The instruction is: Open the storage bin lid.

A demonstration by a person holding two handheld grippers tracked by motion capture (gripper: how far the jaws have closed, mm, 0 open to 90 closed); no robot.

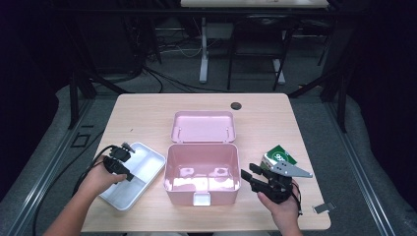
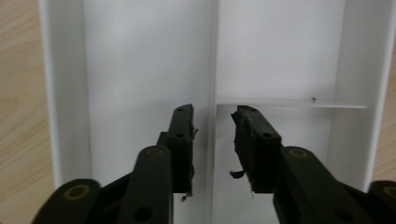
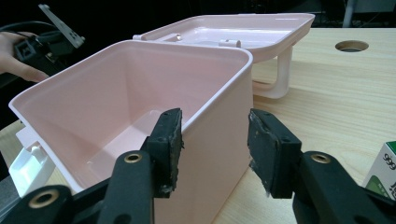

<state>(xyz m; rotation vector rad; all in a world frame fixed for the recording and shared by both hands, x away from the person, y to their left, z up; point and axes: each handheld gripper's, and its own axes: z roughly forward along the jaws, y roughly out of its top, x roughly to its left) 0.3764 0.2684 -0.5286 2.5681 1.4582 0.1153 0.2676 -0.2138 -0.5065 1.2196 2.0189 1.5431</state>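
Note:
An open pink box (image 1: 169, 167) stands at the table's middle, its lid (image 1: 202, 127) tipped back behind it. My right gripper (image 1: 248, 172) is at the box's right wall. In the right gripper view its jaws (image 3: 215, 126) stand open astride the pink wall (image 3: 140, 84), one pad inside and one outside, with a gap showing at the outer pad. My left gripper (image 1: 125, 167) hangs over a white divided tray (image 1: 147, 162) at the left. Its jaws (image 2: 212, 112) are open on either side of the tray's (image 2: 130, 70) middle divider and do not press on it.
A small green-and-white carton (image 1: 279, 156) lies to the right of the box, just behind my right gripper. A small metal clip (image 1: 322, 208) sits near the front right corner. A round cable hole (image 1: 236, 105) is at the table's far edge. The box's white latch (image 1: 200, 198) faces me.

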